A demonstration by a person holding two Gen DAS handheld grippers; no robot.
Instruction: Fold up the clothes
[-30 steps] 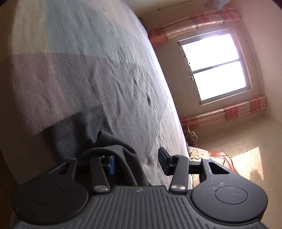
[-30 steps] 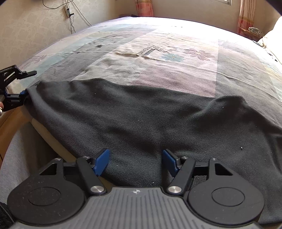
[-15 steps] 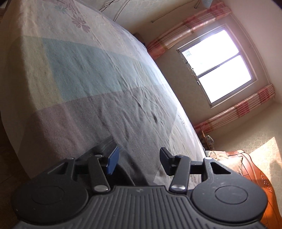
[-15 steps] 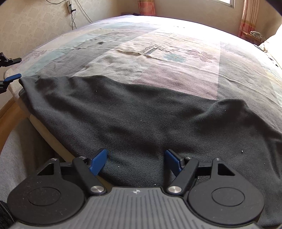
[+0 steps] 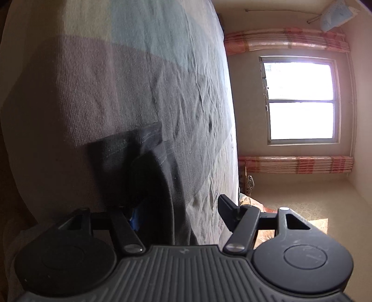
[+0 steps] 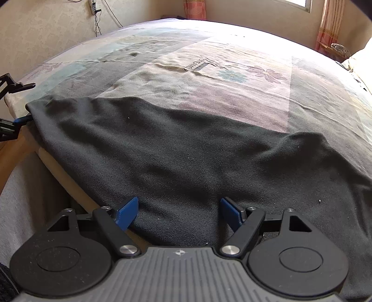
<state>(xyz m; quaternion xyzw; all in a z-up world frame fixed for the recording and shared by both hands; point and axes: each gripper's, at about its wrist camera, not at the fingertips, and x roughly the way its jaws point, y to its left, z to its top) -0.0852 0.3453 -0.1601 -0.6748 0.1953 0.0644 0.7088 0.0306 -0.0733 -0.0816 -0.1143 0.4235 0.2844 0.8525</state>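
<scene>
A dark grey garment [image 6: 186, 151] lies spread flat along the near edge of a bed with a patterned cover [image 6: 232, 69]. My right gripper [image 6: 179, 211] hovers over its near hem. Its jaws are opening, with cloth under and between the blue pads [image 6: 126, 211] but not pinched. My left gripper [image 5: 181, 215] is at the garment's left corner [image 5: 148, 167]. That corner drapes over the left finger and sits loosely between the opening jaws. In the right wrist view the left gripper [image 6: 23, 103] shows at the left edge, astride that corner.
The bed's wooden frame [image 6: 14, 153] runs below the garment's left end, with grey fabric [image 6: 23, 197] in front of it. A pillow [image 6: 362, 62] lies far right. A bright window [image 5: 300, 100] with striped curtains and a wall socket with cables [image 6: 93, 7] stand beyond the bed.
The left gripper let the corner slip, lifted away from it, then came back down and rolled, its jaws wider around the corner. The right gripper's jaws spread slightly; it stayed put.
</scene>
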